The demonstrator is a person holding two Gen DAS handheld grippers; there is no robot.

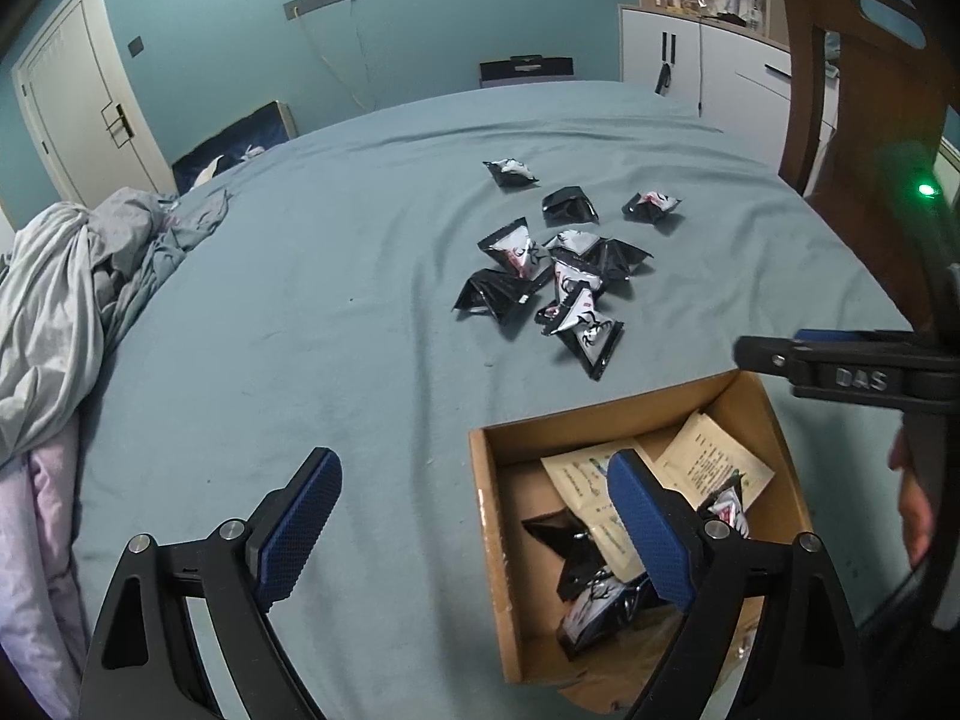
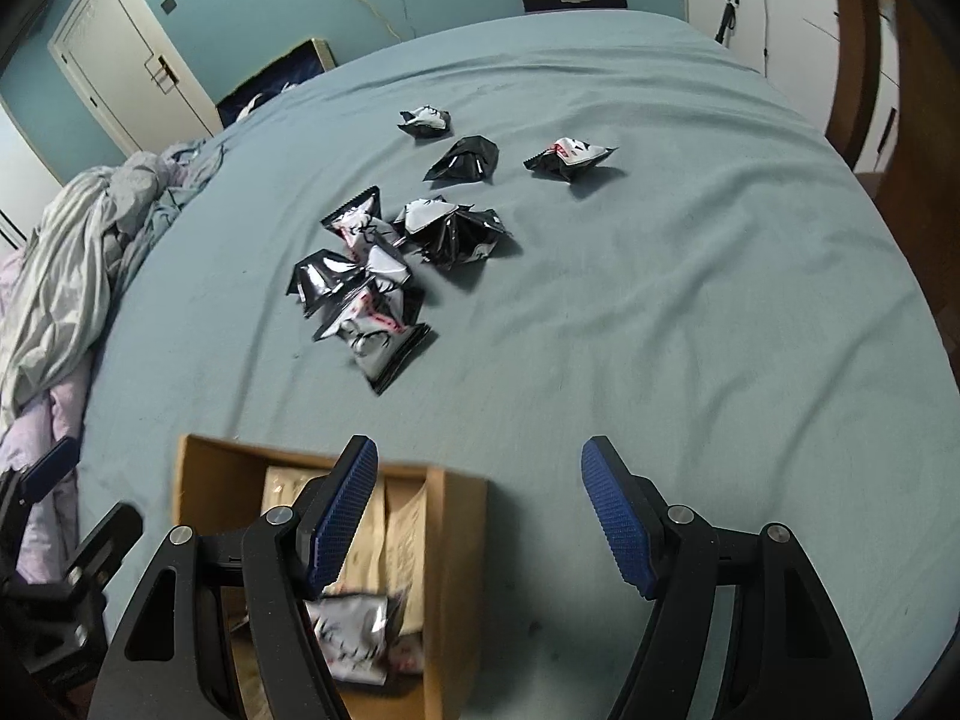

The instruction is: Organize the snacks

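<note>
Several black-and-white snack packets point(image 1: 558, 276) lie in a loose pile on the teal bedsheet; they also show in the right wrist view point(image 2: 384, 276). An open cardboard box point(image 1: 492, 540) sits near me and holds a few snack packets point(image 1: 594, 594) and beige paper sachets point(image 1: 714, 462). The box also shows in the right wrist view point(image 2: 462, 540). My left gripper point(image 1: 474, 534) is open and empty over the box's left edge. My right gripper point(image 2: 480, 516) is open and empty above the box's right edge; its fingers reach into the left wrist view point(image 1: 780, 354).
A heap of crumpled grey and pink bedding point(image 1: 66, 312) lies at the left of the bed. A wooden chair point(image 1: 852, 78) stands at the right edge. White cabinets point(image 1: 708, 60) and a door point(image 1: 78, 108) are behind.
</note>
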